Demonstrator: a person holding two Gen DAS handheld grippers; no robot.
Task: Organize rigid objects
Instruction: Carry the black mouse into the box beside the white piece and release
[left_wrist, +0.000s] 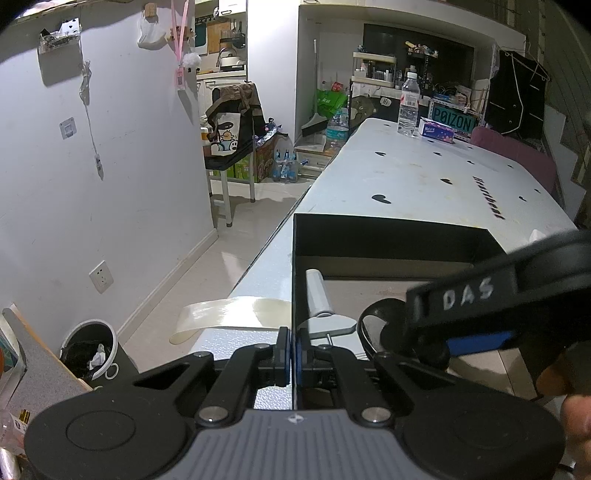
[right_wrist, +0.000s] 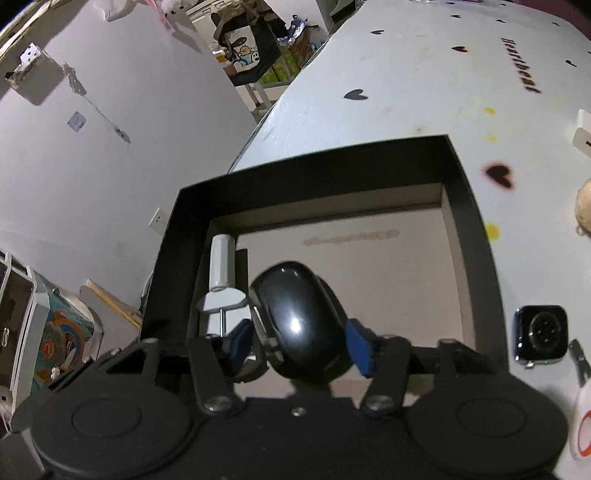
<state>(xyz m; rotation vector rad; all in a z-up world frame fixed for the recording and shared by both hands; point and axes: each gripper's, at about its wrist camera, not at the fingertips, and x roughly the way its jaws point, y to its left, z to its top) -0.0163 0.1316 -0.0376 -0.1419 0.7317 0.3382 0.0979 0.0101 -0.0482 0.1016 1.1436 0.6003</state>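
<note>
Here the left gripper (left_wrist: 293, 350) is shown with its jaws closed on the thin left wall of the black box (left_wrist: 388, 230), so that the open-topped box is steadied on the white table (left_wrist: 424, 173). In the right-wrist view the right gripper (right_wrist: 301, 341) hangs over the box interior with a glossy black mouse (right_wrist: 299, 317) between its blue pads (right_wrist: 358, 347); the jaws stand partly apart, and whether the pads press on the shell cannot be told.

The mouse may be judged light, stiff and slippery: its domed, polished shell offers little purchase, so it is best taken across its flatter flanks, low on the body, where the pads can seat squarely.

Already inside, against the left wall, a grey-white clamp-like tool (right_wrist: 221, 284) is seen, its handle lying along the wall and its foot just beside the mouse. This tool and the clamped left pads crowd the near-left corner; the bare pale floor toward the far right of the box is the clearer spot.

Outside the box, on the table to the right, a smartwatch body (right_wrist: 541, 334) lies face down, with a roll of tape (right_wrist: 583, 428) nearer the edge. Far down the table a water bottle (left_wrist: 408, 105) and a tissue pack (left_wrist: 439, 131) stand well apart from the work.
</note>
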